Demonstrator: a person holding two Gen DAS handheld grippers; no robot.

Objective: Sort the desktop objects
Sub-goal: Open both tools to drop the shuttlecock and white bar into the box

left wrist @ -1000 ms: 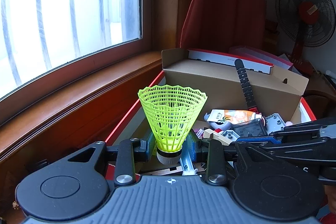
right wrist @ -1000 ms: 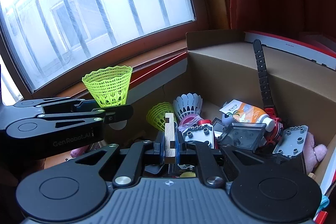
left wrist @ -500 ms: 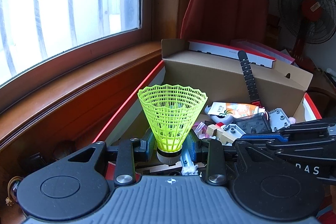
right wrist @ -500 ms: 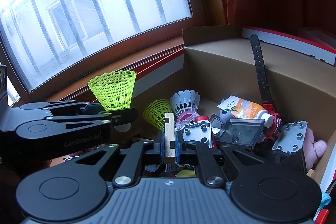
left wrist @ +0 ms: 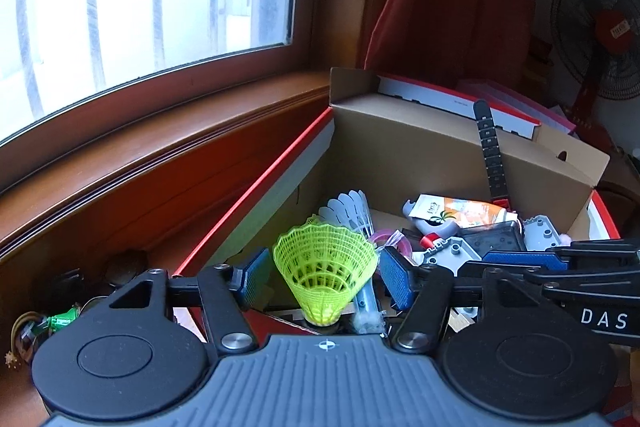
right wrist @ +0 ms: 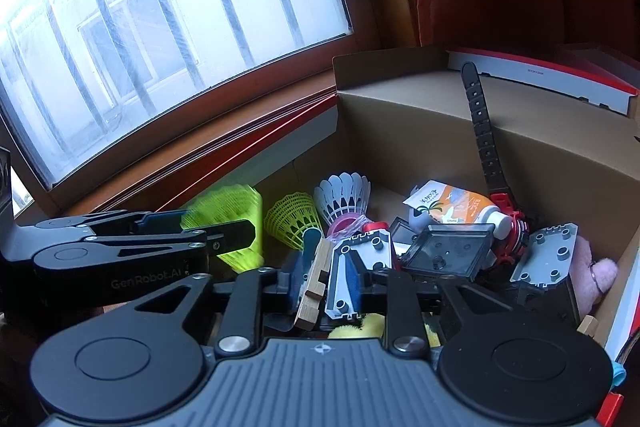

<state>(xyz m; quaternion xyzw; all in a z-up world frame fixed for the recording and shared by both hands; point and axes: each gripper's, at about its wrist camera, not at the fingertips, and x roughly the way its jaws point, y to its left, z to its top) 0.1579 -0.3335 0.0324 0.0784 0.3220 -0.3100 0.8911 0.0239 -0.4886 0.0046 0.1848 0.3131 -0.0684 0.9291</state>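
My left gripper (left wrist: 324, 279) is open over the left end of a cardboard box (left wrist: 400, 147). A yellow-green plastic shuttlecock (left wrist: 326, 267) sits loose and tilted between its blue pads (left wrist: 252, 279), touching neither firmly. In the right wrist view the same shuttlecock (right wrist: 236, 227) is a blur beside the left gripper's fingers (right wrist: 168, 247). My right gripper (right wrist: 326, 279) is open too; a notched wooden piece (right wrist: 314, 287) leans askew between its pads above the box's pile. In the left wrist view the right gripper's fingers (left wrist: 560, 267) reach in from the right.
The box (right wrist: 400, 131) holds a white shuttlecock (right wrist: 342, 193), another yellow-green one (right wrist: 294, 219), an orange-and-white tube (right wrist: 452, 207), a black watch strap (right wrist: 480, 131), grey bricks (right wrist: 548, 255), a dark clear tray (right wrist: 444, 247) and a pink plush (right wrist: 596, 271). A wooden sill (left wrist: 160, 155) runs left; a fan (left wrist: 600, 31) stands far right.
Both grippers have opened. The yellow-green shuttlecock has dropped and tipped between the left pads, and the wooden piece has slipped and tilted between the right pads. Both views have sunk closer to the box.
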